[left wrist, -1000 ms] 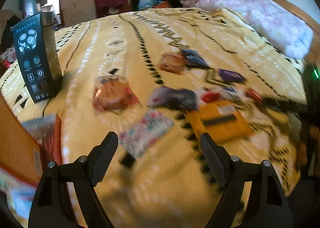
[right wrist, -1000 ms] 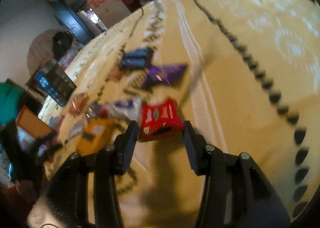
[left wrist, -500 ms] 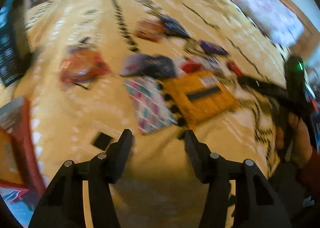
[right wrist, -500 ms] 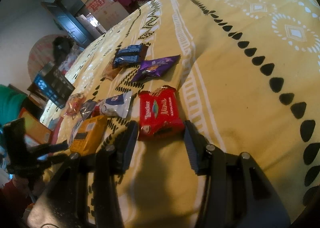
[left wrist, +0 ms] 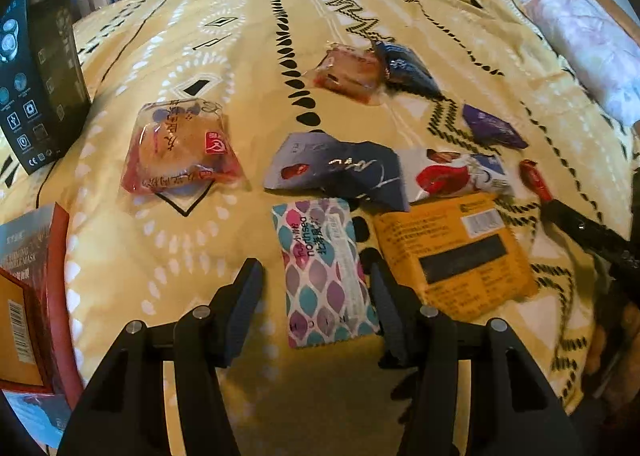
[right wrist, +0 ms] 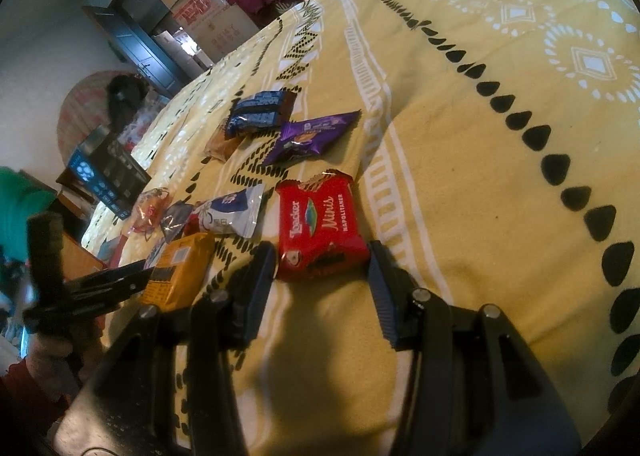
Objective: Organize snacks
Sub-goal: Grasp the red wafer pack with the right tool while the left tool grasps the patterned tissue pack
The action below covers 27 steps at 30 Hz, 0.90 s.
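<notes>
On the yellow bedspread (left wrist: 224, 35) the patterned pack (left wrist: 324, 276) is lying flat between the spread jaws of the left gripper (left wrist: 316, 292), which have just been closing but are not yet pressing it. It is looking light, soft and slippery, so taking its long edges seems best. The right gripper (right wrist: 322, 268) is standing spread around the red wafer pack (right wrist: 320, 225), apparently stiffer but crushable.

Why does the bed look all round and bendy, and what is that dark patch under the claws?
Left wrist view: the fisheye lens bulges the bedspread and darkens the corners; the clear snack wrapper shows glare. Right wrist view: the gripper casts a dark shadow on the cloth below the red Loacker pack; the person's hand at the left edge is blurred.
</notes>
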Motion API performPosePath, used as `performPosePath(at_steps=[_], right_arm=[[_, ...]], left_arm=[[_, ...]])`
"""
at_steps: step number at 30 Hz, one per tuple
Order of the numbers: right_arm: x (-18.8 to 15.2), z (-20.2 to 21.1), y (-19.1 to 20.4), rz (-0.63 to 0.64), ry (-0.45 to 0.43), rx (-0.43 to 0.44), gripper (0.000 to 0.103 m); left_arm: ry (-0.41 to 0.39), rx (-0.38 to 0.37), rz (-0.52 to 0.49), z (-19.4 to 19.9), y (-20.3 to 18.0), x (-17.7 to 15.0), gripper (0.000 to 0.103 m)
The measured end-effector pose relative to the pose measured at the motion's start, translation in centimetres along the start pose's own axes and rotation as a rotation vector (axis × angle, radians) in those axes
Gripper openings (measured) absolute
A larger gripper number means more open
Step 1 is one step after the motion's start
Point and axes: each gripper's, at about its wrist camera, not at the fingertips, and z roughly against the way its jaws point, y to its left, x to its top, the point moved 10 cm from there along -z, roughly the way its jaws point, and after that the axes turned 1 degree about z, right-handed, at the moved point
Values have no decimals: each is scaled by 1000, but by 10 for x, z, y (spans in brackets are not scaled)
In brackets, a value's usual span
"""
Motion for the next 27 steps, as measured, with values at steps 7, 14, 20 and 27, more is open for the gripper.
performPosePath(at_steps=[7, 14, 20, 27], right_arm=[[1, 1, 5, 57, -3, -62, 47], [5, 17, 15, 122, -40, -74, 44], [-12, 13, 11, 79, 50, -86, 47], [-14, 10, 15, 100, 68, -133, 59]], left_arm=[[-38, 2, -41, 11, -7, -3, 32], [-141, -4, -27, 61, -6, 12, 31], [-117, 9, -38, 69, 0, 1, 32], [-26, -7, 14, 30, 19, -42, 35]])
